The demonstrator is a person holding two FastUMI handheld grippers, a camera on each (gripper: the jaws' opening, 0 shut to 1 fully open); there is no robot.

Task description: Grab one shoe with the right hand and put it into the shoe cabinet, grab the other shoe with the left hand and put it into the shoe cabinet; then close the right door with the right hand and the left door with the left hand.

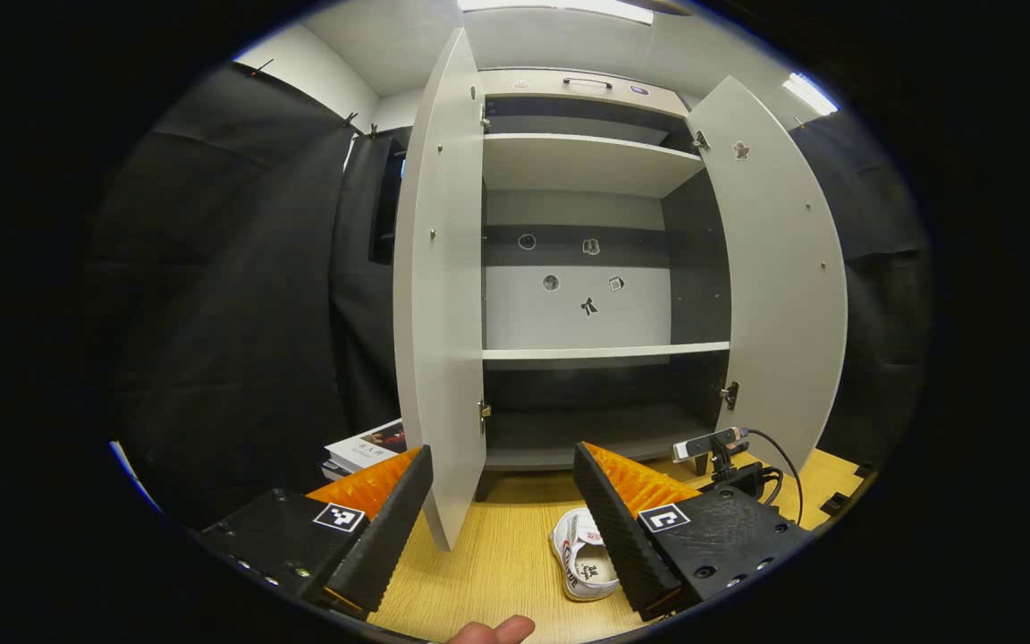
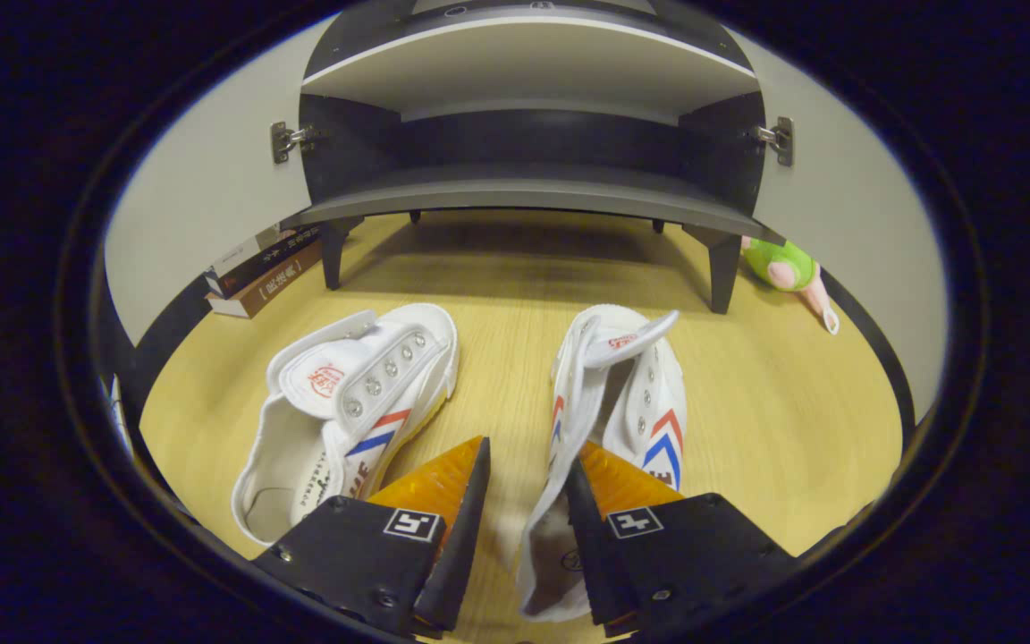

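A pale wooden floor (image 2: 497,295) runs under a grey shoe cabinet (image 1: 586,161) whose left door (image 1: 443,295) and right door (image 1: 783,286) stand wide open, shelves bare. Two white shoes lie side by side on the boards in front of the cabinet's bottom shelf (image 2: 524,192). The right gripper (image 2: 524,487) straddles the inner side wall of the right-hand shoe (image 2: 622,394) near its heel, fingers spread and not yet pressing. The left-hand shoe (image 2: 345,411) rests just beside it, tilted, apart from the fingers. The left gripper (image 1: 502,501) hangs released higher up, facing the open cabinet.

The grip looks risky: pinching only the thin canvas wall could let the shoe droop or twist, and its toe might catch the low front edge of the bottom shelf. A swing could also nudge the neighbouring shoe. A stack of books (image 2: 260,268) and a green plush toy (image 2: 779,268) sit near the cabinet legs, clear of the path.
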